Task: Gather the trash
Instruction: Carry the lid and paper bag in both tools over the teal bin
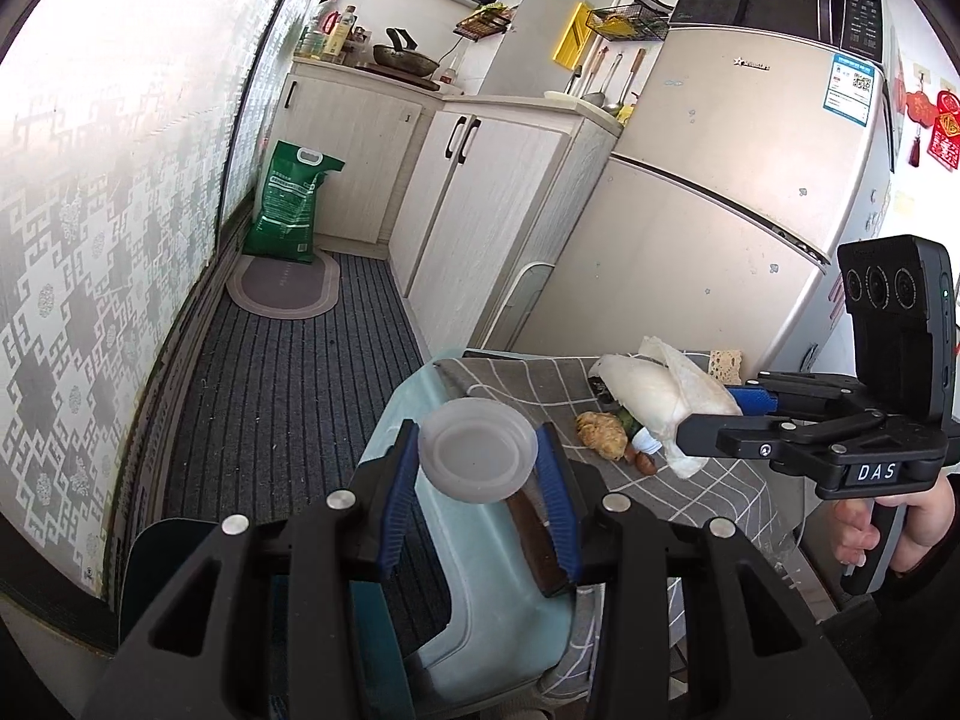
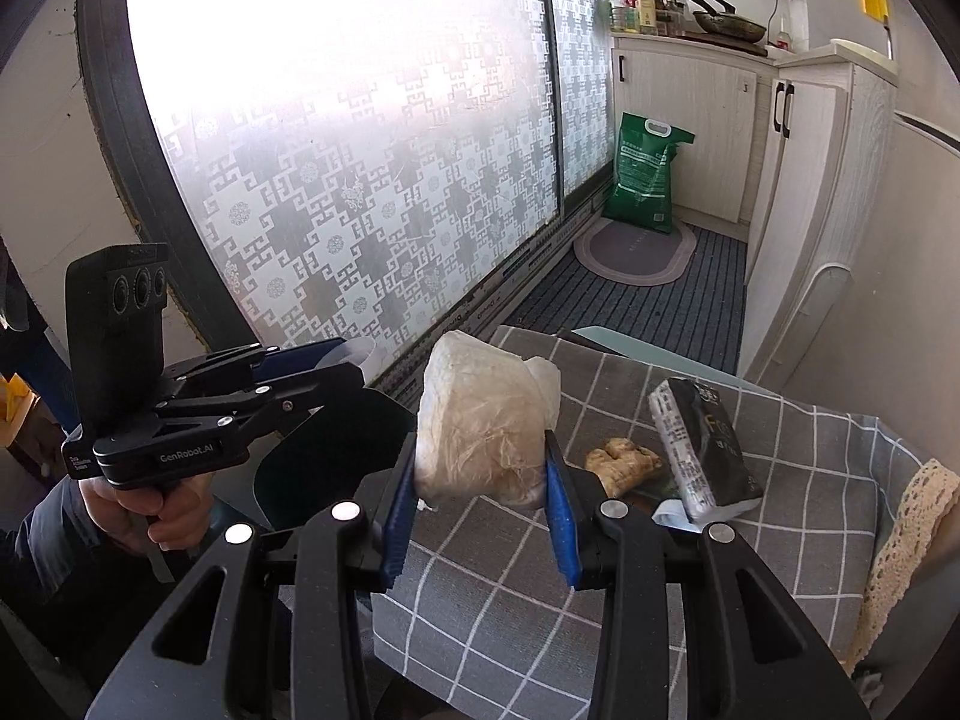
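Observation:
My left gripper (image 1: 477, 459) is shut on a translucent plastic lid (image 1: 477, 450), held above the left edge of the grey checked tablecloth (image 1: 708, 498). My right gripper (image 2: 480, 468) is shut on a crumpled whitish plastic bag (image 2: 486, 420), held above the cloth (image 2: 480, 588). In the left wrist view the right gripper (image 1: 714, 420) with the bag (image 1: 666, 396) is at the right. On the cloth lie a piece of ginger (image 2: 624, 465), a black and white packet (image 2: 702, 444) and small scraps (image 1: 642, 456).
A light blue stool or bin (image 1: 480, 588) stands below the left gripper. A fridge (image 1: 720, 210) with a microwave on top, white cabinets (image 1: 480, 192), a green sack (image 1: 288, 204) and an oval mat (image 1: 282, 288) are beyond. A patterned glass door (image 2: 360, 168) is on the left.

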The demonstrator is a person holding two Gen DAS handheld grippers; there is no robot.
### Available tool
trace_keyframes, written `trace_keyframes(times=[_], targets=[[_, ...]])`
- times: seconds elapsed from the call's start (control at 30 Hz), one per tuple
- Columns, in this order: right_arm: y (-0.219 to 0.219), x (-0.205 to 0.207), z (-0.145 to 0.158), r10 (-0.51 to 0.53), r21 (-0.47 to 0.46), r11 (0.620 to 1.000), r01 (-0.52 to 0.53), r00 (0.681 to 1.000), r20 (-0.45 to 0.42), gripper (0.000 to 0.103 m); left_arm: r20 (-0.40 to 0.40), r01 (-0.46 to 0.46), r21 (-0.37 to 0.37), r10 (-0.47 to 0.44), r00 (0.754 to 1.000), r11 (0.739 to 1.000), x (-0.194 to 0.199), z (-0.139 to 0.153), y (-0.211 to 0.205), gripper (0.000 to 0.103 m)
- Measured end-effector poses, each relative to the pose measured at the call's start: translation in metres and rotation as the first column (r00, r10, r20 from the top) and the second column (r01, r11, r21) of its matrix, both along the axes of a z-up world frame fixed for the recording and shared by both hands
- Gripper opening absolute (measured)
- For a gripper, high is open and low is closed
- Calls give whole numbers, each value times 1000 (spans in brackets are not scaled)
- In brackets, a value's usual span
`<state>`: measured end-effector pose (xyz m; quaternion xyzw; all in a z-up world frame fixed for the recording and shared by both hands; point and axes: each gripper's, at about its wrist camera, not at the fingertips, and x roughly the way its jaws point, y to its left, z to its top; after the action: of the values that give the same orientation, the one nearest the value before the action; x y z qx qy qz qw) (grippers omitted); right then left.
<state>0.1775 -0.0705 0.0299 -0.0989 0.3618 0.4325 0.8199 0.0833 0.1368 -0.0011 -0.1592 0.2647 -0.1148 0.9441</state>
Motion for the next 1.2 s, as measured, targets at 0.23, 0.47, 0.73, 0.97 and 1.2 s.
trace_keyframes(times=[0.23,0.47,0.73,0.97,1.2], targets=[[40,-8,3,61,-4,998,-61,998,4,38,-30,-55,12,55,998,998,-12,-12,33,42],[73,-16,0,112,-24,993,-112,994,-3,39,-110,-92,48,97,989,995,-21,-38,61,42],[105,-19,-11,135,-63,989,-137,990,-29,39,-218,-74,66,87,972,995,-26,-73,75,42],[129,-18,-24,145,-120,981,-155,986,-85,39,-326,-36,109,70,943,993,-25,-105,71,42],[151,-21,-48,160,-193,963,-188,976,-150,39,-429,1,129,54,902,992,-25,-134,73,42]])
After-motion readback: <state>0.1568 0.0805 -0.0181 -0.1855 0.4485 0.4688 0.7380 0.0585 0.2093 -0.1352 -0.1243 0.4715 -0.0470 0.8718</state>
